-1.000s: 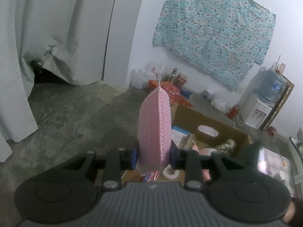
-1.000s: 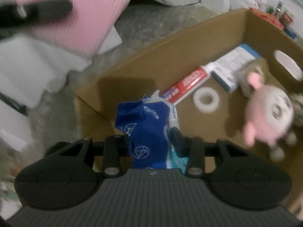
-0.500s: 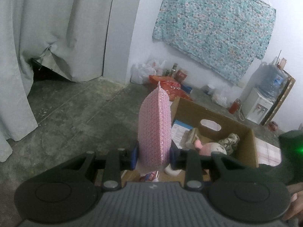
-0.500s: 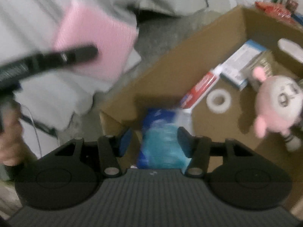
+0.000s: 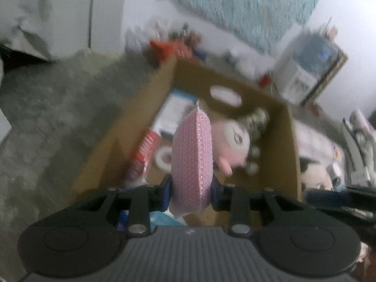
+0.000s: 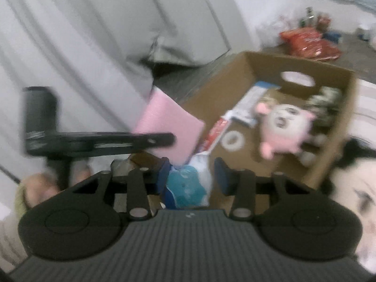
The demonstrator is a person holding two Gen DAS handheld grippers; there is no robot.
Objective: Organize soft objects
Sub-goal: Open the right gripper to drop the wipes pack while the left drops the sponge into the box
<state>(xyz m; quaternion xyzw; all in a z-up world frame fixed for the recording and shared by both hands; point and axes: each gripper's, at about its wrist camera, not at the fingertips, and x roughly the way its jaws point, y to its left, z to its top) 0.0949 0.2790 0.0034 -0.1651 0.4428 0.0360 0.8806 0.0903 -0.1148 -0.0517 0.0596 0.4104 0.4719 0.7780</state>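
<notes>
My left gripper point(image 5: 191, 192) is shut on a pink sponge point(image 5: 191, 159) that stands on edge above the open cardboard box point(image 5: 291, 152). From the right wrist view the same sponge point(image 6: 169, 122) and left gripper point(image 6: 171, 138) hang over the box's near left corner. My right gripper point(image 6: 190, 176) sits back from the box point(image 6: 340, 122), its jaws closing on nothing. A blue and white packet point(image 6: 188, 183) shows through the gap, lying in the box below. A pink plush toy point(image 6: 284, 127) lies in the box.
The box also holds a red toothpaste carton point(image 6: 216, 131), a tape roll point(image 6: 232, 138), a white and blue carton point(image 6: 251, 103) and a mottled bundle point(image 6: 324, 103). A plush with black hair point(image 6: 352, 188) lies right of the box. Grey curtains point(image 6: 70, 35) hang left.
The left gripper tipped down and came over the box with the sponge. The right gripper let go of the blue packet, which dropped into the box, then drew back and up.
</notes>
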